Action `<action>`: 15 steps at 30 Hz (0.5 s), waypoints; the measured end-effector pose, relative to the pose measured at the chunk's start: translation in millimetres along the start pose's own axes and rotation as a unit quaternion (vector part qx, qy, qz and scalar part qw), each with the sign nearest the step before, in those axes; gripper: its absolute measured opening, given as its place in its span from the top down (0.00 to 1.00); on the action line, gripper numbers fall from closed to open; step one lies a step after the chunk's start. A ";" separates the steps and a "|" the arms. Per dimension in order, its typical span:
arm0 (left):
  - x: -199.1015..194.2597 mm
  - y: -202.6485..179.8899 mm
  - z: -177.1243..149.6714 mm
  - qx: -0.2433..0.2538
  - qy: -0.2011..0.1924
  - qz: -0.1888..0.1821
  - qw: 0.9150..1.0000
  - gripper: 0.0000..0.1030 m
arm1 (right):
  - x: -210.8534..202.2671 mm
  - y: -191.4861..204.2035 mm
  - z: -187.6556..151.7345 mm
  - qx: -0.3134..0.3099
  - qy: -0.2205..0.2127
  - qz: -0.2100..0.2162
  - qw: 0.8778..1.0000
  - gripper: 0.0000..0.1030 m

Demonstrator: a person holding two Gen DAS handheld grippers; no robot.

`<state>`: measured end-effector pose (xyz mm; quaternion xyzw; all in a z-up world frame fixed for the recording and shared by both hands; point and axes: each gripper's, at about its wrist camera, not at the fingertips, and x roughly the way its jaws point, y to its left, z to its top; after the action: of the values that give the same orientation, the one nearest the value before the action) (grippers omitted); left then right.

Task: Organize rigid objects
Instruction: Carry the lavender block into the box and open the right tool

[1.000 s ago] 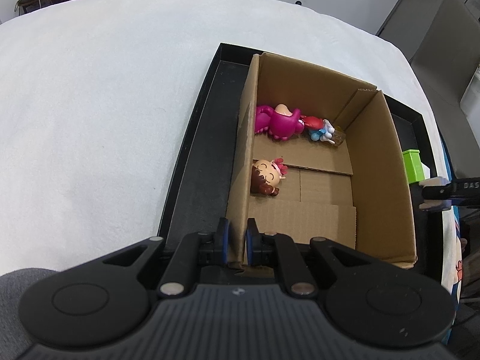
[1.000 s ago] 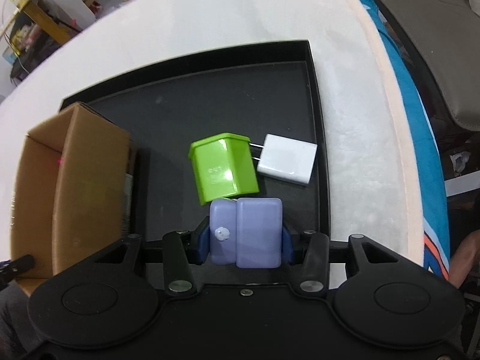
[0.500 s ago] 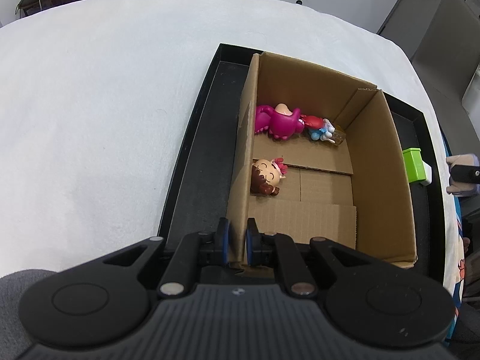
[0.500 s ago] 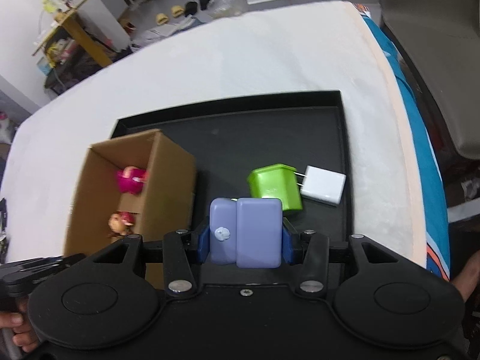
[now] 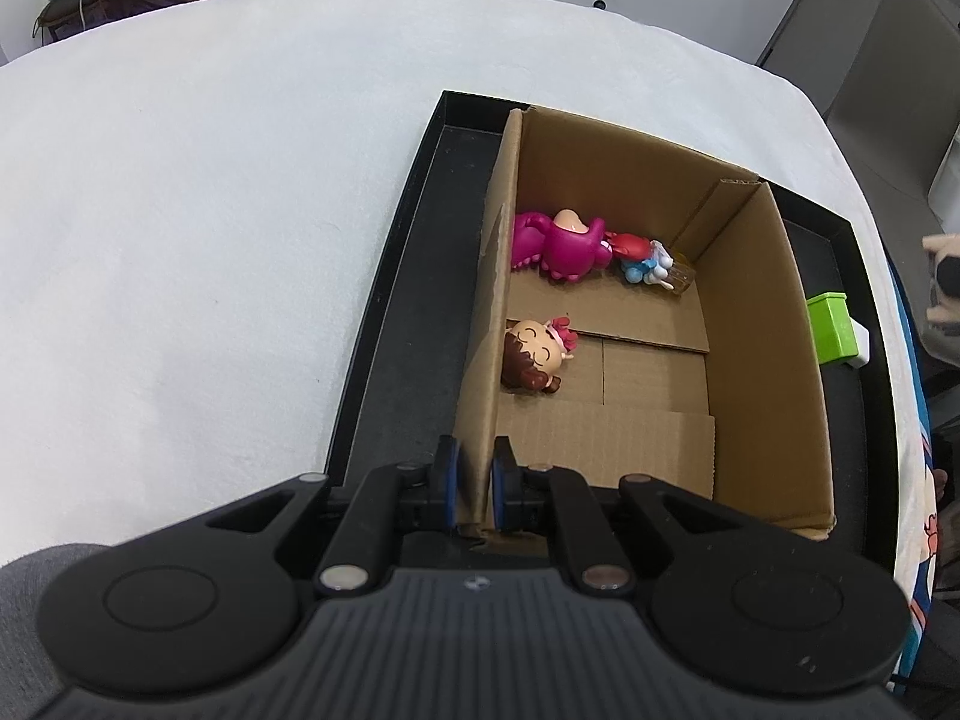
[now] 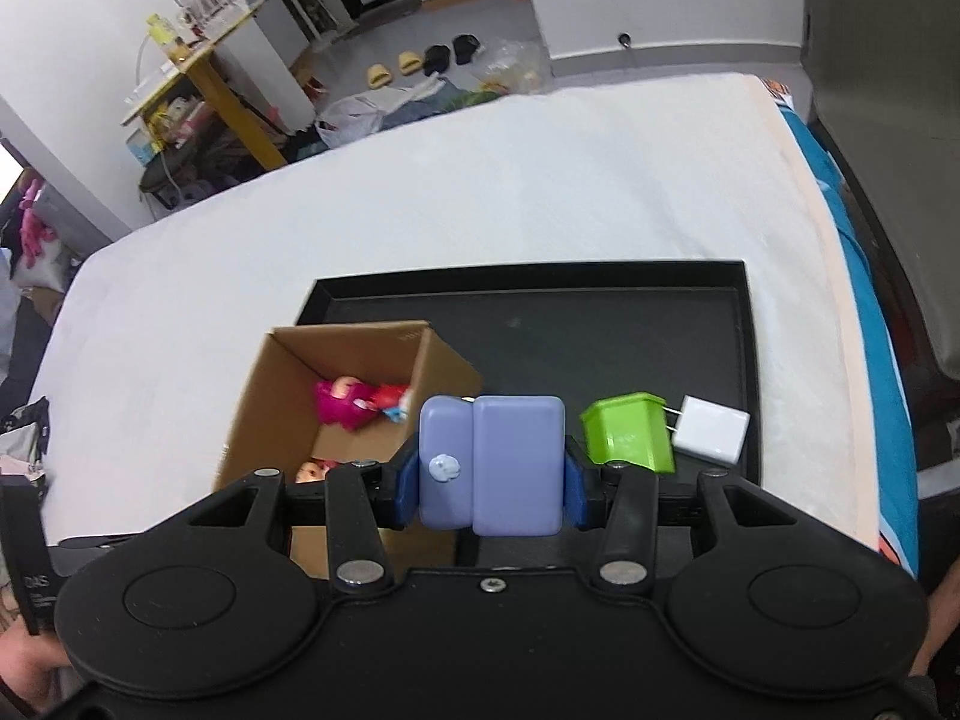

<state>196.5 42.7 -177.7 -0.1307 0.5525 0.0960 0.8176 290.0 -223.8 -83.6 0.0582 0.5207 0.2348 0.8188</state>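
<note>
White cloth is covering the desk [image 5: 198, 228], and a flat black tray [image 6: 600, 324] is sitting on it. On the left, the left gripper [image 5: 474, 489] is pinching the near wall of the open brown cardboard box [image 5: 762, 324] with its jaws closed on the wall. Inside the box, a bright pink toy [image 5: 561, 246], a small red and blue toy [image 5: 642, 255] and a brown-haired doll head [image 5: 534, 354] are lying. To the right, the right gripper [image 6: 491, 483] is squeezing a light purple rounded block [image 6: 492, 465] above the tray, beside the box. Farther right, a green plastic cube [image 6: 630, 435] is touching a white plug charger [image 6: 714, 429] on the tray.
</note>
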 end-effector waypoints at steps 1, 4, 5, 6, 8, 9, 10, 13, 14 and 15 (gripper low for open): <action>0.0 -0.1 0.0 0.000 0.000 0.000 1.000 0.91 | -0.2 2.8 0.7 -0.003 -0.001 0.003 1.000 0.57; -0.9 0.5 -0.8 -0.002 -0.002 -0.002 1.000 0.91 | -0.2 10.3 2.0 -0.009 -0.005 0.011 1.000 0.57; -1.2 1.0 -1.0 -0.003 -0.002 -0.002 1.000 0.91 | 0.5 12.5 2.3 -0.010 -0.005 0.014 1.000 0.57; -1.8 1.1 -1.2 -0.002 -0.003 -0.003 1.000 0.91 | 0.8 14.5 2.9 -0.012 -0.005 0.016 1.000 0.57; -2.5 0.2 -2.0 -0.001 -0.005 -0.002 1.000 0.91 | 2.0 17.9 3.6 -0.012 -0.006 0.022 1.000 0.57; -3.1 -0.4 -2.5 0.000 -0.006 -0.002 1.000 0.91 | 2.3 19.7 3.8 -0.012 -0.006 0.024 1.000 0.57; -3.7 -1.4 -2.9 0.001 -0.006 -0.001 1.000 0.91 | 2.7 22.0 4.2 -0.013 -0.006 0.027 1.000 0.57; -4.0 -2.3 -3.6 0.001 -0.007 -0.002 1.000 0.91 | 3.4 28.8 5.0 -0.020 -0.008 0.036 0.999 0.57; -4.0 -2.4 -4.0 0.000 -0.007 -0.003 1.000 0.91 | 3.9 31.0 5.5 -0.021 -0.009 0.040 0.999 0.57; -3.9 -2.1 -4.3 0.000 -0.008 -0.003 1.000 0.91 | 5.2 33.9 5.3 -0.024 -0.009 0.043 0.999 0.57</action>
<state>191.9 39.3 -175.4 -0.1321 0.5457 0.0942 0.8222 285.6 -190.8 -74.0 0.0630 0.5046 0.2813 0.8139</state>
